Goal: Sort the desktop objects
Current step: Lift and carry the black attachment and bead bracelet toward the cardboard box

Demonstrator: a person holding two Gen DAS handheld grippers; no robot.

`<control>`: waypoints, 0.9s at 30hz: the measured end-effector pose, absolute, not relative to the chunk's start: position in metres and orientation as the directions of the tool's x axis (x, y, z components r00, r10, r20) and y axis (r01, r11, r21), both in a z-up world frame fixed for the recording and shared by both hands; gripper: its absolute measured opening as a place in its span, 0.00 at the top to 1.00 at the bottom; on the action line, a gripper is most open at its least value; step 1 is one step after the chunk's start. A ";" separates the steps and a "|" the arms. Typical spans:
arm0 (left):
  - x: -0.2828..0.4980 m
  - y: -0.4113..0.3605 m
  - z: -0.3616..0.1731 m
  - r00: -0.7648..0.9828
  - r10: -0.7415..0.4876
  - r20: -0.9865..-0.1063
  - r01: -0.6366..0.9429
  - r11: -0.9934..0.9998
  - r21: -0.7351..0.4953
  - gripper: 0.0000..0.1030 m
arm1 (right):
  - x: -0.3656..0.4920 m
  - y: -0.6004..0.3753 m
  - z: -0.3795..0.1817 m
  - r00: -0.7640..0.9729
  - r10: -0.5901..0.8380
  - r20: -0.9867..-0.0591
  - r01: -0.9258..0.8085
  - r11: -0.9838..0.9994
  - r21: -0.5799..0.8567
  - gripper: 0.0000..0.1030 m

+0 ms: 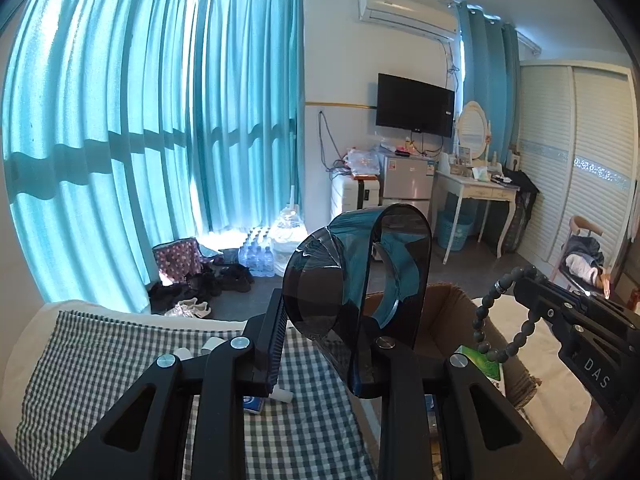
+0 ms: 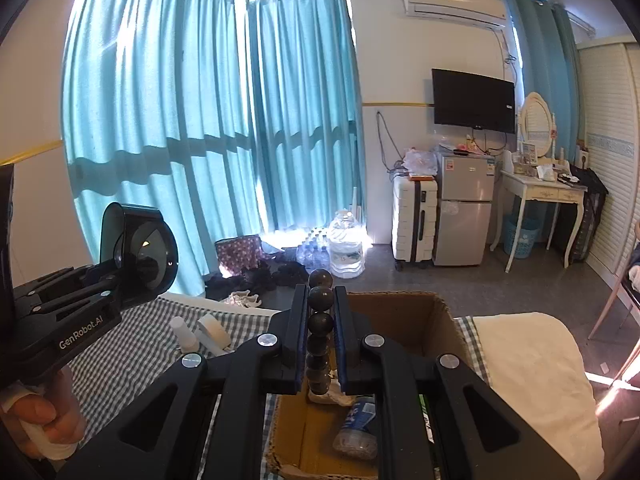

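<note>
1. We see the cardboard box (image 2: 400, 320) on the checked cloth (image 2: 120, 360); inside lie a crushed plastic bottle (image 2: 356, 436) and a white scrap.
2. Our right gripper (image 2: 320, 344) pinches a string of dark beads (image 2: 320, 300), held above the box.
3. Our left gripper (image 1: 332, 344) clamps a dark glossy stand (image 1: 360, 280), raised just left of the box.
4. A white bottle (image 2: 184, 332) and a tape roll (image 2: 212, 330) stay on the cloth.

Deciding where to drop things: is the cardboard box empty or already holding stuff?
Not empty. The cardboard box already holds a plastic bottle lying on its floor, seen in the right wrist view.
</note>
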State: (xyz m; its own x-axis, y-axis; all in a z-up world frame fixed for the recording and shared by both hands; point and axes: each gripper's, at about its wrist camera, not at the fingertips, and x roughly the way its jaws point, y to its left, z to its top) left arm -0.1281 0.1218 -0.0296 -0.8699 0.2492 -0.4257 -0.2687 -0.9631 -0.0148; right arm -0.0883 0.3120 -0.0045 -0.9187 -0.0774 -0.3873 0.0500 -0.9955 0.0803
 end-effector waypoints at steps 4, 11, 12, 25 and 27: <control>-0.128 0.134 -0.028 -0.864 0.269 -0.426 -0.285 -0.958 -0.027 0.75 | -0.087 0.325 -0.004 -0.918 -0.058 -0.393 0.027 -0.996 0.085 0.89; -0.128 0.162 -0.033 -0.846 0.309 -0.435 -0.328 -0.944 -0.032 0.75 | -0.083 0.343 -0.005 -0.913 -0.030 -0.407 0.003 -0.998 0.065 0.89; -0.128 0.166 -0.035 -0.843 0.313 -0.438 -0.334 -0.942 -0.032 0.75 | -0.083 0.345 -0.006 -0.912 -0.023 -0.410 -0.003 -0.998 0.063 0.89; -0.146 0.209 -0.065 -0.791 0.349 -0.502 -0.386 -0.922 -0.033 0.75 | -0.088 0.378 -0.019 -0.898 -0.025 -0.439 -0.021 -0.995 0.100 0.89; -0.150 0.213 -0.072 -0.780 0.352 -0.517 -0.391 -0.920 -0.035 0.75 | -0.095 0.381 -0.025 -0.891 -0.027 -0.454 -0.022 -0.995 0.102 0.89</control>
State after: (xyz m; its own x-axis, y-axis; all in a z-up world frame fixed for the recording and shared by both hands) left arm -0.1499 0.2133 -0.0717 -0.7803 0.3521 -0.5168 -0.3915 -0.9195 -0.0354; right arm -0.0946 0.3807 -0.0251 -0.8907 -0.0270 -0.4539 -0.0215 -0.9946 0.1015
